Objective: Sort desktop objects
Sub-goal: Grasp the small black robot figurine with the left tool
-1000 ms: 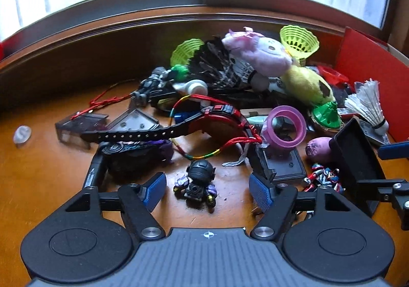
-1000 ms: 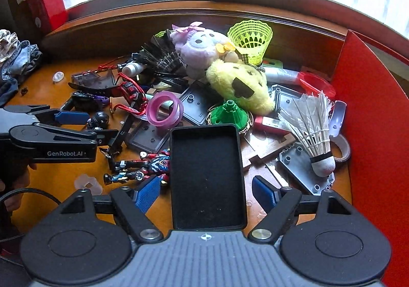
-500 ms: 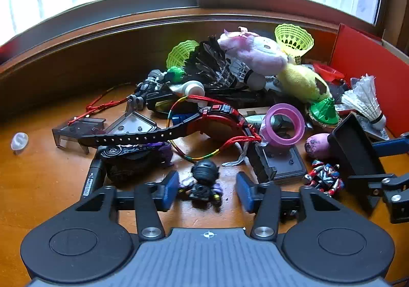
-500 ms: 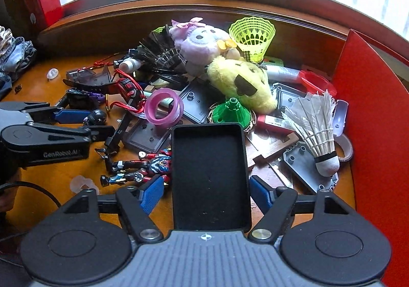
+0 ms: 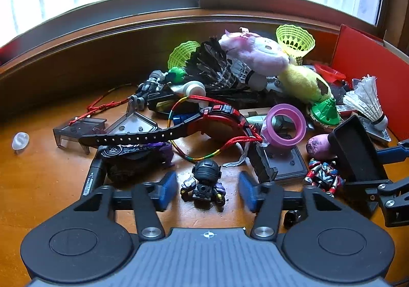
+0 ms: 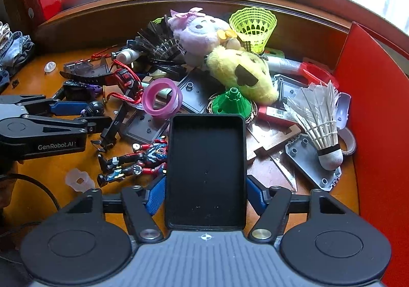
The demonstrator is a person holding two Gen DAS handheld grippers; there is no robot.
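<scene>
On the left, our left gripper [image 5: 207,191] is opening, its jaws either side of the helmeted figure [image 5: 204,184] on the desk [image 5: 38,184] without touching it. On the right, our right gripper [image 6: 204,193] is closing on the black tray [image 6: 205,169], pads pressing its sides.

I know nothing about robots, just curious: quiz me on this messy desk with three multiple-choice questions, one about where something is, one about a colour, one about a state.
1. The yellow plush lies
A. against the purple plush
B. alone, clear of the pile
C. inside a drawer

2. The plastic ring is
A. blue
B. pink
C. white

3. The black tray is
A. lidded
B. full of toys
C. empty

Answers: 1 A, the two plush toys touch in the heap; 2 B, its band is plainly pink; 3 C, its bare floor shows.
</scene>
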